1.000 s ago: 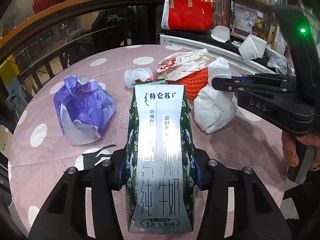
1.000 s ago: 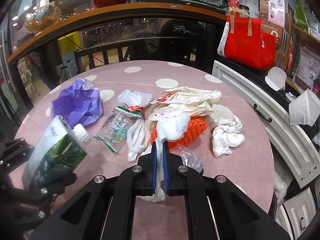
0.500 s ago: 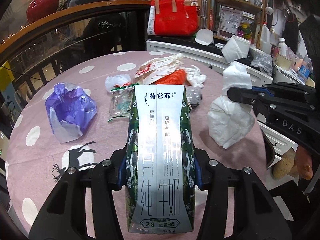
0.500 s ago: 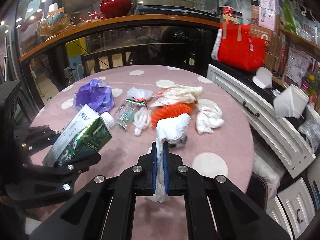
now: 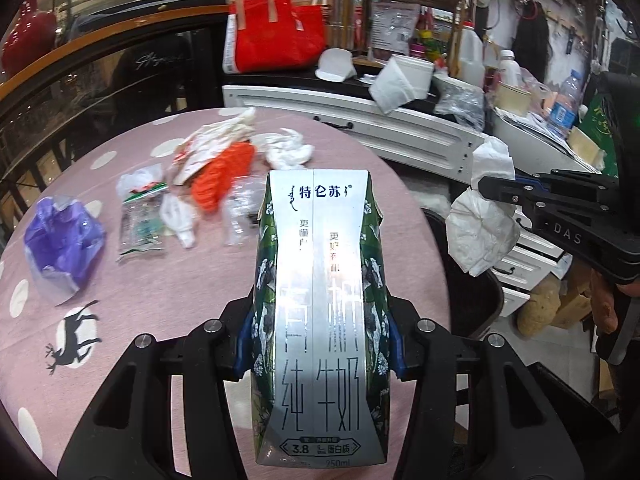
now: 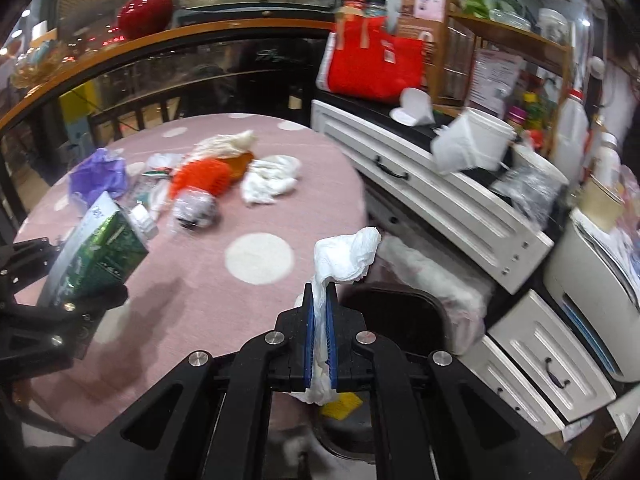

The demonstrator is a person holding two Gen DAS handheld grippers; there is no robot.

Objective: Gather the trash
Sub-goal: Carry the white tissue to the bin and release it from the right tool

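Left wrist view, left to right:

- Purple plastic bag (image 5: 62, 240), crumpled, at 9 o'clock on the pink polka-dot counter (image 5: 132, 292).
- Clear wrapper (image 5: 141, 220) with a green-and-red strip, at 10 o'clock, just beside a small white plastic scrap (image 5: 179, 220).
- Orange mesh netting (image 5: 222, 178) at 11 o'clock, touching a printed paper wrapper (image 5: 216, 142) behind it.
- Clear crumpled film (image 5: 240, 210), just right of the netting; blurred.
- White tissue wad (image 5: 289, 151) at 12 o'clock, at the far edge of the pile.
- Milk carton (image 5: 322, 320), silver and green, centre frame, upright along the fingers; the left gripper (image 5: 320, 344) is clamped on both its sides, above the counter's near edge.
- Black bin (image 5: 468, 292) at 3 o'clock, beside the counter rim.
- Crumpled white tissue (image 5: 482, 220) at 2 o'clock, pinched in the right gripper (image 5: 486, 188), hanging over the bin area.

Right wrist view, left to right:

- Left gripper (image 6: 60, 304) with milk carton (image 6: 100, 252) at 9 o'clock, over the counter (image 6: 200, 292).
- Trash pile at 10 to 11 o'clock: purple plastic bag (image 6: 98, 176), orange mesh netting (image 6: 202, 178), white tissue wad (image 6: 270, 180).
- Right gripper (image 6: 320, 296), narrowed tight on the crumpled white tissue (image 6: 346, 256), off the counter edge, above the black bin (image 6: 400, 320).
- White drawer cabinet (image 6: 460, 216) at 2 o'clock.
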